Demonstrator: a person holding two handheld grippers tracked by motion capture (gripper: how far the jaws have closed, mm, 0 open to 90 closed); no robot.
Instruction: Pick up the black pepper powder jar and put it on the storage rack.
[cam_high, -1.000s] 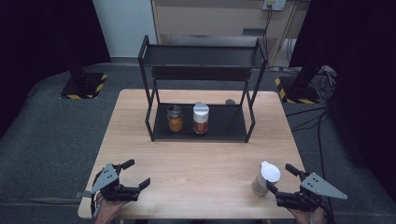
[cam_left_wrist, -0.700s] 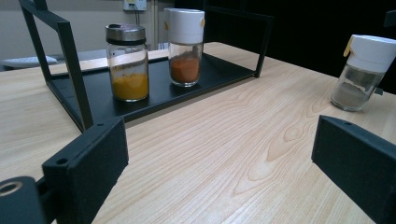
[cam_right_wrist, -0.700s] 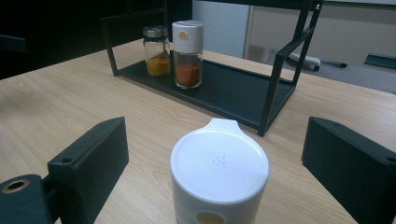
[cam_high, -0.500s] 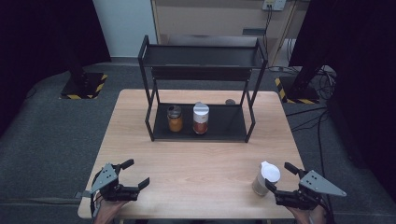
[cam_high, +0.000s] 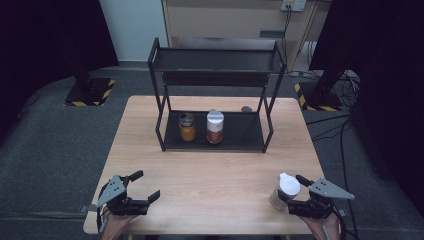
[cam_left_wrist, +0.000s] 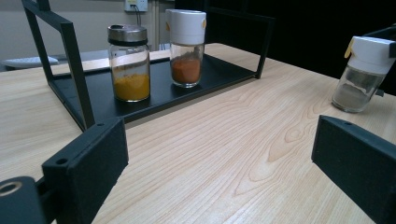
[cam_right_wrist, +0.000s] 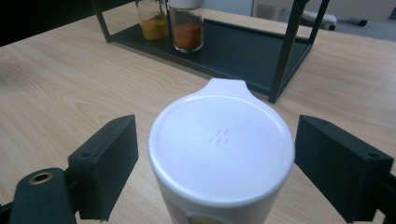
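A glass jar with a white flip lid (cam_high: 286, 189) (cam_right_wrist: 222, 140) stands near the table's front right corner; it also shows at the right in the left gripper view (cam_left_wrist: 362, 74). My right gripper (cam_high: 294, 192) (cam_right_wrist: 217, 158) has one jaw on each side of the lid. The jaws have just been closing, but small gaps still show, so it is open. My left gripper (cam_high: 146, 185) (cam_left_wrist: 219, 154) rests open and empty at the front left. On the black rack's lower shelf (cam_high: 240, 142) stand a yellow spice jar (cam_high: 187, 127) (cam_left_wrist: 130, 65) and a red spice jar (cam_high: 215, 127) (cam_left_wrist: 187, 46).
The rack has a bare upper shelf (cam_high: 215, 62) and thin black posts (cam_right_wrist: 289, 51) at its corners. A small dark round object (cam_high: 246, 108) lies behind the rack. Bare wood (cam_high: 210, 175) stretches between the rack and both grippers. Grey floor surrounds the table.
My right gripper has edged forward around the white-lidded jar and its jaws stand narrower. The left gripper and the jars on the rack have not moved.
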